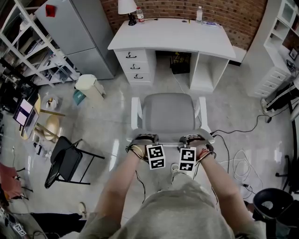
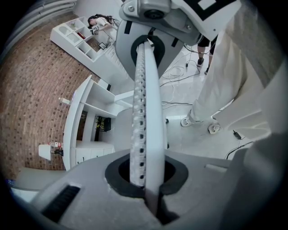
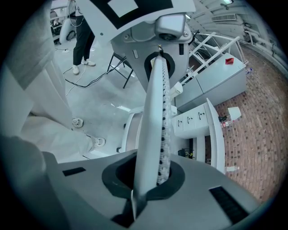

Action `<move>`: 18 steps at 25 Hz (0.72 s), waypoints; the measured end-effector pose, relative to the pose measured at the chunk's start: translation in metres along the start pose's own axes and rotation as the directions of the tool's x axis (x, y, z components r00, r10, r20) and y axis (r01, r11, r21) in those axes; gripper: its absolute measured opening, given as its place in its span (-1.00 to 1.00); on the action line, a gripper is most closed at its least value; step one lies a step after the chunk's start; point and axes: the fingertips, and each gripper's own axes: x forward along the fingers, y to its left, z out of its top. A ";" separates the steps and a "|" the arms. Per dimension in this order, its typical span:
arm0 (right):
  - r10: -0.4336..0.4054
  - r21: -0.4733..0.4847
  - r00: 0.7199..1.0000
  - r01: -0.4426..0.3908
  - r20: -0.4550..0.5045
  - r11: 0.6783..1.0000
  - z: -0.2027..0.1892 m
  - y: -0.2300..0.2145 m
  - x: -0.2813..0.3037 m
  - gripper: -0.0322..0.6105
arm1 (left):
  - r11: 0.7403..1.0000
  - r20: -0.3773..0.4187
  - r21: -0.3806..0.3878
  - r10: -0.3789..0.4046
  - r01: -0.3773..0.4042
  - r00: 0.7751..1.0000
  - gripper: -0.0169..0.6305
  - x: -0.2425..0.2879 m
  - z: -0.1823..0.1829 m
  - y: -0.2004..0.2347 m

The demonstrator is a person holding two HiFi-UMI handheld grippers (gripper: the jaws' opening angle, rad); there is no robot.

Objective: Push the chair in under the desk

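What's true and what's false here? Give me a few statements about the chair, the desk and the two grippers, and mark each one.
1. The chair is already tucked under the desk. False: it stands on the floor in front of the desk, short of the opening.
2. Both grippers are at the chair's edge nearest the person. True: the left gripper and the right gripper sit side by side there.
3. A lamp stands on the desk. True.
4. The left gripper's jaws are wide open. False: they are together, like the right gripper's.
5. A black folding chair stands right of the grey chair. False: the black folding chair is on its left in the head view.
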 end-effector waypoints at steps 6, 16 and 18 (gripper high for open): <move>0.007 -0.007 1.000 -0.007 0.005 1.000 -0.004 -0.017 0.007 -0.87 | 1.000 0.002 -0.001 0.003 -0.003 1.000 -0.91 0.006 -0.001 0.019; 0.002 -0.018 1.000 -0.002 0.008 1.000 -0.015 -0.051 0.025 -0.87 | 1.000 -0.007 -0.005 0.016 -0.016 1.000 -0.91 0.025 -0.003 0.055; -0.003 -0.023 1.000 0.003 0.010 1.000 -0.018 -0.058 0.029 -0.87 | 1.000 -0.005 -0.009 0.017 -0.017 1.000 -0.91 0.029 -0.001 0.062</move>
